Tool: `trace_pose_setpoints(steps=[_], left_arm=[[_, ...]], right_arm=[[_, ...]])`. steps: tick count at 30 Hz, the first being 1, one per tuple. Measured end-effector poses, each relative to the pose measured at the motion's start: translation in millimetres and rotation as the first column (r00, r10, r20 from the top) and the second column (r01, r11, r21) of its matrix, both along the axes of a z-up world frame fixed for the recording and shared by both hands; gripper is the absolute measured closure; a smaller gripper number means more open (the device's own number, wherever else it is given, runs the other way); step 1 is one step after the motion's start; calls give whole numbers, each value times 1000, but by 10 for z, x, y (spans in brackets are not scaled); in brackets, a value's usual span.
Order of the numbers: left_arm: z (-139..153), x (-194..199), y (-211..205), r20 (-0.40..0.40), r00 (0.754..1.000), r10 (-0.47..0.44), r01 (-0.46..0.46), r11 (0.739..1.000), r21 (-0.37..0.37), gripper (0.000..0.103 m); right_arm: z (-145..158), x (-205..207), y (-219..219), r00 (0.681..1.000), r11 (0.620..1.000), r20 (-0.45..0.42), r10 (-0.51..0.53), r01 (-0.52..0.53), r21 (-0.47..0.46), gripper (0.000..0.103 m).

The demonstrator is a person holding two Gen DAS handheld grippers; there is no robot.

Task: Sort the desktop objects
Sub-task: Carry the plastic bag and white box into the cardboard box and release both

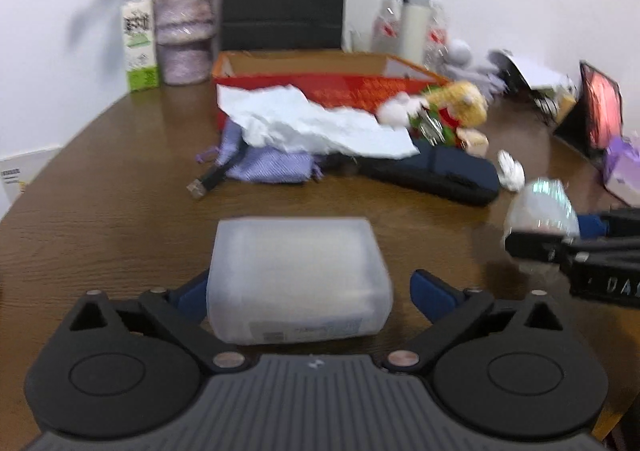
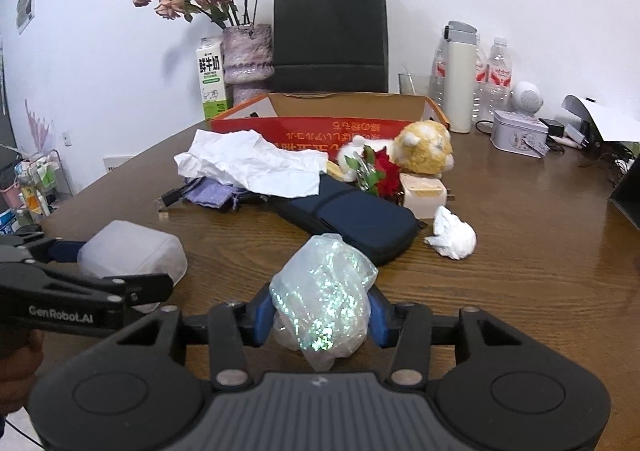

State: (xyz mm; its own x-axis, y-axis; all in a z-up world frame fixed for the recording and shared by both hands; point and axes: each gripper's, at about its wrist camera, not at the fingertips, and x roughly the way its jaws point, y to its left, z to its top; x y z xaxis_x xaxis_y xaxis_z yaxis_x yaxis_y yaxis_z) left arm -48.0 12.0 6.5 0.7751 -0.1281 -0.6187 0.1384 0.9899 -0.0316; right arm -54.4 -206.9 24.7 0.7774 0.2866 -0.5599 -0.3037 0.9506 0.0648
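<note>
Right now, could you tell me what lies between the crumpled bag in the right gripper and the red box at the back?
In the right wrist view, the dark blue pouch lies right behind the bag; further back, white paper and the plush cat sit before the red box.

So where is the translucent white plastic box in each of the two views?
Left wrist view: the translucent white plastic box sits low in the centre, between the left tool's fingers.
Right wrist view: the same box is at the left edge, mid-height.
Shared landmark: the orange cardboard box behind the clutter.

Two water bottles, one thermos, one milk carton, one plush cat, one paper bag.
</note>
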Motion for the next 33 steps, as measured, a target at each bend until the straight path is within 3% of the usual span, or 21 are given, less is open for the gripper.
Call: trace_pose_setpoints(steps=[2, 9, 14, 18, 22, 25, 27, 30, 33], left_arm=[[-34, 27, -28, -23, 1000, 1, -1, 1000, 9, 18], [33, -119, -147, 39, 999, 20, -21, 999, 25, 20], [409, -100, -50, 124, 991, 53, -44, 997, -71, 20], [818, 362, 82, 161, 984, 82, -61, 990, -131, 20], [1255, 1454, 79, 193, 976, 105, -88, 992, -93, 20], [1241, 2543, -10, 147, 976, 158, -153, 987, -45, 20], [1086, 3222, -44, 35, 980, 198, -198, 980, -9, 20], [829, 3830, -79, -70, 971, 228, -223, 973, 63, 20], [620, 4050, -102, -130, 966, 223, -204, 969, 142, 19]], right_arm=[[5, -22, -26, 1000, 1000, 10, -2, 2, -5, 58], [-1, -30, 5, 1000, 1000, 14, 4, -4, 5, 60], [283, -46, -76, 996, 996, 94, 10, -18, 84, 61], [605, 173, -149, 980, 994, 199, 26, -46, 97, 61], [1032, 957, -151, 975, 997, 219, 22, -39, 71, 59], [1187, 1998, -77, 996, 997, 82, 30, -36, 70, 60], [1118, 2813, 28, 999, 999, -31, 9, -8, 39, 61], [808, 3793, 147, 980, 997, -187, -74, 70, -27, 61], [559, 4295, 262, 973, 990, -210, -96, 72, -122, 59]])
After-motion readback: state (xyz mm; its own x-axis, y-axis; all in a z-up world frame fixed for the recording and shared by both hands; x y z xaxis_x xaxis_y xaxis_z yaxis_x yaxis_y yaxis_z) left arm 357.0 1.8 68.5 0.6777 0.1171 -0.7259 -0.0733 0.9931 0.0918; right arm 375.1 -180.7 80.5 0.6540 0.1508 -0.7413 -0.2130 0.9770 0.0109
